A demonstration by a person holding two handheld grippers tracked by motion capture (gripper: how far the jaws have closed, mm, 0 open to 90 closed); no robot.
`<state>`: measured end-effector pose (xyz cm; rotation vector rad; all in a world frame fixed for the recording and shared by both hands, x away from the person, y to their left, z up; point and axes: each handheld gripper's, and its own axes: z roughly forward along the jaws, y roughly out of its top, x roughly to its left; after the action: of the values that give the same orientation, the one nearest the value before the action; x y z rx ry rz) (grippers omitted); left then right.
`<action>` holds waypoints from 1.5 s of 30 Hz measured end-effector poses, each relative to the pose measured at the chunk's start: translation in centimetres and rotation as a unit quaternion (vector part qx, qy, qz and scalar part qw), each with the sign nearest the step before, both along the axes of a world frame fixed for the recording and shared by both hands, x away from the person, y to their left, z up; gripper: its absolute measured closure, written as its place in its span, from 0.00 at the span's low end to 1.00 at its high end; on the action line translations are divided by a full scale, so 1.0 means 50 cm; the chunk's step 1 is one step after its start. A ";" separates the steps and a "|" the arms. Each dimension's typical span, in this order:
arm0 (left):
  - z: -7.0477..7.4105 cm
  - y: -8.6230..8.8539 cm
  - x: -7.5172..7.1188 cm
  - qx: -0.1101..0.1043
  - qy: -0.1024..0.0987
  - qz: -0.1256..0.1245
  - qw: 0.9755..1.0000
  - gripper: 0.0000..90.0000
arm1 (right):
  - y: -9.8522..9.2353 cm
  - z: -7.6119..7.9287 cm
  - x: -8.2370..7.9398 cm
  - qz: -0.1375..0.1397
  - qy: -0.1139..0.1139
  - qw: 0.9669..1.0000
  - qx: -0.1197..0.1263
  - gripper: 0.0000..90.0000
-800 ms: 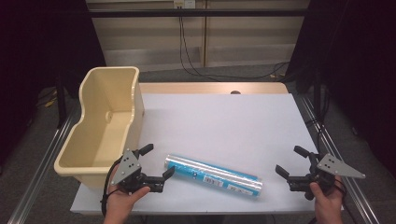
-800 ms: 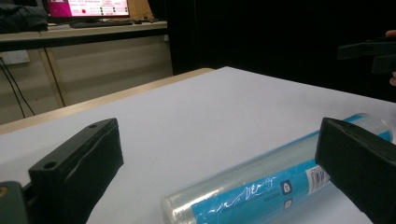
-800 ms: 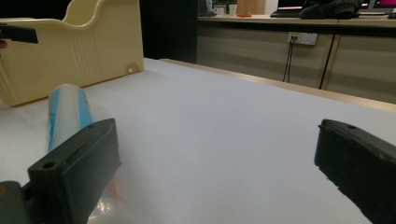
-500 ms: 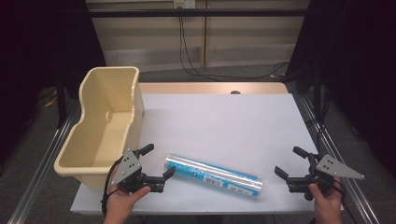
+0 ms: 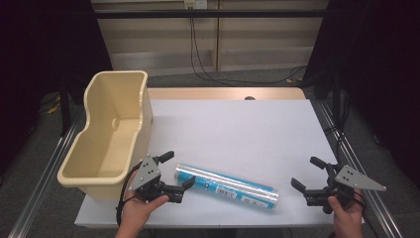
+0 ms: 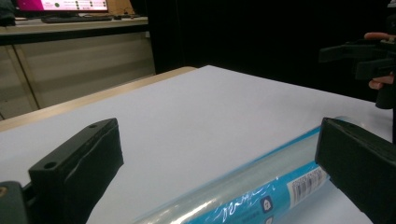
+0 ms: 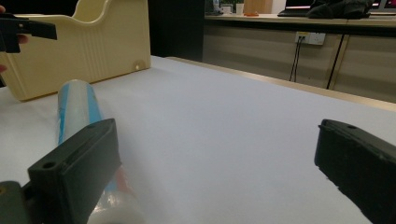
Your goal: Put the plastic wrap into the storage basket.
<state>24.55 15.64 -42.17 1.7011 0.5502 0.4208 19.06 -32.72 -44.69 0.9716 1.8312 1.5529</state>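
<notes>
Roll of film (image 5: 227, 187) lies flat near the desk's (image 5: 237, 129) front edge. My left gripper (image 5: 176, 173) has barely shifted, jaws wide, straddling its end without contact. Right gripper (image 5: 308, 173) wide, empty. Grasp pending.

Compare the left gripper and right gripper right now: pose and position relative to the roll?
The left gripper sits at the near-left end of the roll, one jaw beside its tip; the right gripper stands apart from the roll's other end. The left is next to the beige bin; the right is near the table's right edge. Both are open, hand-held and holding nothing.
</notes>
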 end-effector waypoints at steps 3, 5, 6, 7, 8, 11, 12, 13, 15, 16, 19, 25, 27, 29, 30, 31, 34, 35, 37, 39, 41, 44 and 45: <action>0.005 -0.010 0.006 0.003 0.000 -0.008 1.000 0.01 | 0.001 0.000 0.000 0.000 0.001 1.000 -0.001 0.00; 0.007 -0.018 0.009 0.000 0.005 -0.014 1.000 0.01 | 0.001 -0.001 -0.001 0.001 0.001 1.000 -0.001 0.00; 0.008 -0.028 0.012 0.002 0.009 -0.024 1.000 0.01 | 0.001 0.000 0.000 0.001 0.001 1.000 -0.001 0.00; 0.009 -0.035 0.014 0.003 0.010 -0.030 0.999 0.01 | 0.001 0.000 0.000 0.002 0.001 1.000 -0.002 0.00; 0.009 -0.035 0.014 0.003 0.010 -0.030 0.999 0.01 | 0.001 -0.001 0.000 0.002 0.001 1.000 -0.002 0.00; 0.011 -0.058 0.020 0.010 0.022 -0.055 0.998 0.00 | 0.001 -0.001 0.000 0.003 0.003 1.000 -0.002 0.00; 0.011 -0.058 0.020 0.010 0.022 -0.055 0.998 0.00 | 0.001 -0.001 0.000 0.003 0.003 1.000 -0.002 0.00; 0.010 -0.068 0.024 0.015 0.027 -0.063 0.998 0.00 | 0.001 -0.001 -0.001 0.003 0.001 1.000 -0.002 0.00; 0.010 -0.077 0.027 0.022 0.028 -0.070 0.997 0.00 | 0.000 -0.001 -0.001 0.004 0.002 1.000 -0.003 0.00; 0.010 -0.077 0.027 0.022 0.028 -0.070 0.997 0.00 | 0.000 -0.002 -0.001 0.005 0.002 1.000 -0.004 0.00; 0.013 -0.090 0.033 0.026 0.034 -0.084 0.996 0.00 | 0.001 -0.003 -0.001 0.007 0.003 1.000 -0.004 0.00; 0.016 -0.122 0.045 0.036 0.040 -0.107 0.993 0.00 | 0.000 -0.002 -0.001 0.008 0.003 1.000 -0.004 0.00; 0.016 -0.137 0.049 0.043 0.044 -0.119 0.991 0.00 | 0.000 -0.002 -0.001 0.008 0.003 1.000 -0.003 0.00; 0.015 -0.143 0.049 0.043 0.045 -0.121 0.991 0.00 | -0.001 -0.002 -0.001 0.007 0.003 1.000 -0.003 0.00; 0.015 -0.147 0.051 0.048 0.046 -0.125 0.990 0.00 | -0.001 -0.002 -0.001 0.007 0.003 1.000 -0.002 0.00; 0.014 -0.152 0.052 0.053 0.047 -0.127 0.989 0.00 | -0.001 -0.002 -0.001 0.008 0.003 1.000 -0.002 0.00; 0.014 -0.165 0.058 0.070 0.053 -0.139 0.986 0.00 | -0.001 -0.003 -0.001 0.009 0.003 1.000 -0.002 0.00; 0.015 -0.169 0.060 0.078 0.057 -0.143 0.985 0.00 | -0.001 -0.002 -0.001 0.009 0.003 1.000 -0.001 0.00; 0.018 -0.179 0.064 0.094 0.066 -0.156 0.981 0.01 | -0.001 -0.002 -0.001 0.010 0.002 1.000 -0.002 0.00; 0.021 -0.193 0.067 0.123 0.081 -0.172 0.974 0.01 | -0.002 -0.002 0.000 0.010 0.003 1.000 -0.001 0.00; 0.021 -0.198 0.068 0.129 0.088 -0.179 0.972 0.01 | -0.002 -0.002 0.000 0.010 0.002 1.000 -0.001 0.00; 0.020 -0.211 0.072 0.158 0.101 -0.189 0.964 0.00 | -0.002 -0.002 0.000 0.011 0.003 1.000 -0.001 0.00; 0.020 -0.214 0.076 0.169 0.105 -0.193 0.961 0.00 | -0.002 -0.002 0.000 0.011 0.003 1.000 -0.001 0.00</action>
<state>28.33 4.95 -41.16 2.1454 0.2926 0.0499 19.06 -32.82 -44.81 0.9592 1.8528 1.5622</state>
